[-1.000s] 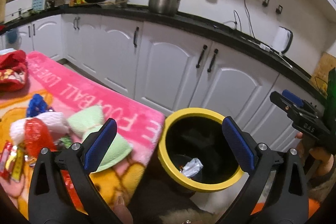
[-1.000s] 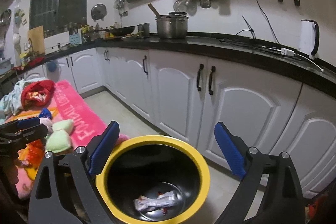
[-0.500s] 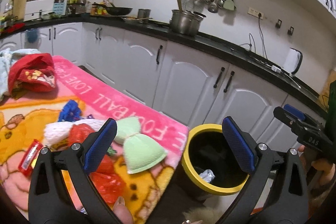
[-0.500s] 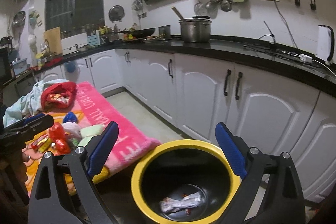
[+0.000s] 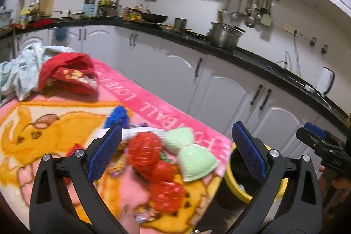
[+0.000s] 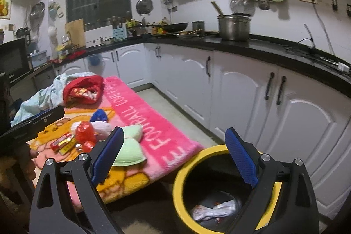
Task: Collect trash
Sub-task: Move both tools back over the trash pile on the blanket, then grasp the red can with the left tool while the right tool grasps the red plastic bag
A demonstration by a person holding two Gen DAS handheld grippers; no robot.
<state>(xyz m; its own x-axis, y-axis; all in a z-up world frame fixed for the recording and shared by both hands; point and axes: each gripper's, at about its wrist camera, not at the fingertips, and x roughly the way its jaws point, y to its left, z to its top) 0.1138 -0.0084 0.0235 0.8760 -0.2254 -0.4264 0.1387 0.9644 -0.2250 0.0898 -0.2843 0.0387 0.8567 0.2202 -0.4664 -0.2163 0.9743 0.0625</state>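
Crumpled red wrappers (image 5: 153, 159) lie in a cluster on the pink blanket (image 5: 153, 106), with a pale green cloth bow (image 5: 190, 155) beside them. My left gripper (image 5: 175, 155) hangs open just above the red wrappers, holding nothing. A yellow-rimmed black bin (image 6: 184, 181) stands off the blanket's end; a white crumpled wrapper (image 6: 215, 209) lies at its bottom. Over that bin my right gripper (image 6: 175, 157) is open and empty. Red wrappers (image 6: 84, 135) and flat packets (image 6: 63, 143) show in the right wrist view too.
A red cloth bag (image 5: 68, 76) and a light blue cloth (image 5: 22, 67) lie at the blanket's far end, a blue scrap (image 5: 117, 115) nearer. White cabinets (image 6: 252, 102) under a black counter (image 6: 263, 49) run behind. A pot (image 6: 233, 27) stands on it.
My left gripper has swung left from over the bin to above the red wrappers on the blanket. The right gripper has shifted a little, staying over the bin. Both remain open.
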